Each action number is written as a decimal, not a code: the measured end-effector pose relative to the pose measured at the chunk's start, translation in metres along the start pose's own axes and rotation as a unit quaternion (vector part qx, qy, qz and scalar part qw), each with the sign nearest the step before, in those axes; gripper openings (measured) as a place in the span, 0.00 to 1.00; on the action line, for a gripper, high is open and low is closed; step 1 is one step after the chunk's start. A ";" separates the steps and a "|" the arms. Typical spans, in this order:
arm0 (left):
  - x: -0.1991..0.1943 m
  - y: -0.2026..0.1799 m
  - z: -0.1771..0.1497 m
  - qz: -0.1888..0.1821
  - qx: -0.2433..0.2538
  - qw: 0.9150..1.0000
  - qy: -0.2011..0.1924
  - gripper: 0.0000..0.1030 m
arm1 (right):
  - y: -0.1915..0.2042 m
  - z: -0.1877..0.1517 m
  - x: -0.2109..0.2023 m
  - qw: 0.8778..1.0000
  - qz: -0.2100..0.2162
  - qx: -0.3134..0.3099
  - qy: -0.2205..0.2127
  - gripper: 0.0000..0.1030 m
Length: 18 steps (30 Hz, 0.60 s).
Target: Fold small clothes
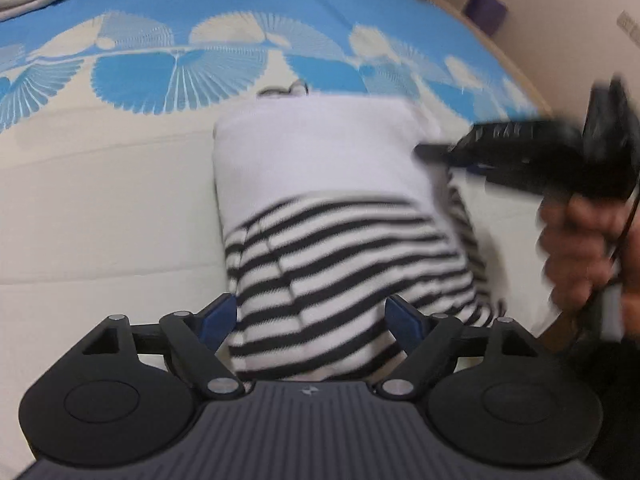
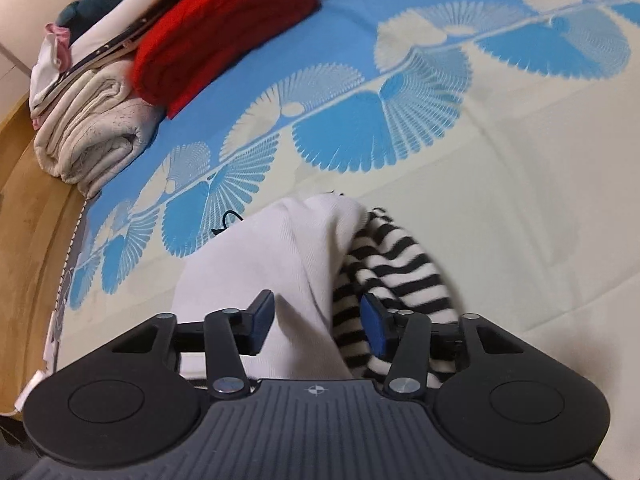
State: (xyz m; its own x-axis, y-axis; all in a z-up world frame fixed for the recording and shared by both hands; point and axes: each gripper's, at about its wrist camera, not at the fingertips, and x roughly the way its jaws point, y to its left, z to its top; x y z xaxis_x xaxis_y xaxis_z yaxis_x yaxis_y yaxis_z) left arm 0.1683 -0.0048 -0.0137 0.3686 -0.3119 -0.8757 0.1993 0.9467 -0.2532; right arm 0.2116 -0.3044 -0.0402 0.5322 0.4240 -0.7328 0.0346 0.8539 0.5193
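A small garment (image 1: pixel 320 208), plain white at its far half and black-and-white striped at its near half, lies on the bed. My left gripper (image 1: pixel 310 318) is open, its blue pads on either side of the striped near end. My right gripper (image 2: pixel 318 322) is open over the white part and a striped fold (image 2: pixel 392 256). It also shows blurred in the left wrist view (image 1: pixel 436 152), at the garment's right edge, held by a hand.
The bed sheet (image 2: pixel 520 160) is cream with blue fan patterns. A stack of folded clothes, with a red one (image 2: pixel 224 36) and a cream one (image 2: pixel 92 136), sits at the bed's far left edge. A wooden floor (image 2: pixel 28 208) lies beyond it.
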 end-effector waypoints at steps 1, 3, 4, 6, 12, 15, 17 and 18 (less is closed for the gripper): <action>0.006 0.003 0.001 -0.001 -0.007 1.000 0.009 0.83 | 0.003 0.001 0.001 1.000 0.012 0.000 -0.003 0.04; 0.016 0.009 0.002 -0.016 -0.030 0.999 0.020 0.83 | 0.004 0.004 -0.012 0.998 0.039 0.004 -0.039 0.03; 0.019 0.009 0.001 -0.041 -0.027 0.998 0.028 0.83 | 0.003 0.005 -0.029 0.994 0.072 0.017 -0.077 0.02; 0.029 0.001 -0.003 -0.036 0.006 0.999 0.039 0.83 | -0.004 0.007 -0.052 0.986 0.097 0.028 -0.131 0.02; 0.061 -0.018 -0.021 0.003 0.072 0.994 0.088 0.83 | -0.033 -0.001 0.013 0.994 -0.105 0.024 0.016 0.02; 0.060 -0.020 -0.021 0.005 0.073 0.993 0.088 0.82 | -0.022 -0.003 0.008 0.994 -0.112 0.000 0.001 0.03; 0.051 -0.019 -0.017 -0.009 0.061 0.994 0.087 0.82 | -0.021 -0.005 0.001 0.994 -0.107 0.004 -0.008 0.08; 0.046 -0.017 -0.014 -0.018 0.054 0.995 0.084 0.82 | -0.020 -0.005 -0.005 0.995 -0.100 0.007 -0.016 0.09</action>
State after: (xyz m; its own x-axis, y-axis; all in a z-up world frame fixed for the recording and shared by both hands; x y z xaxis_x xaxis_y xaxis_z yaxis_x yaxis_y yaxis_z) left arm 0.1693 -0.0346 -0.0554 0.2039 -0.3193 -0.9255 0.3087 0.9181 -0.2487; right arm 0.2034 -0.3225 -0.0492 0.5405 0.2365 -0.8075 0.1545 0.9155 0.3715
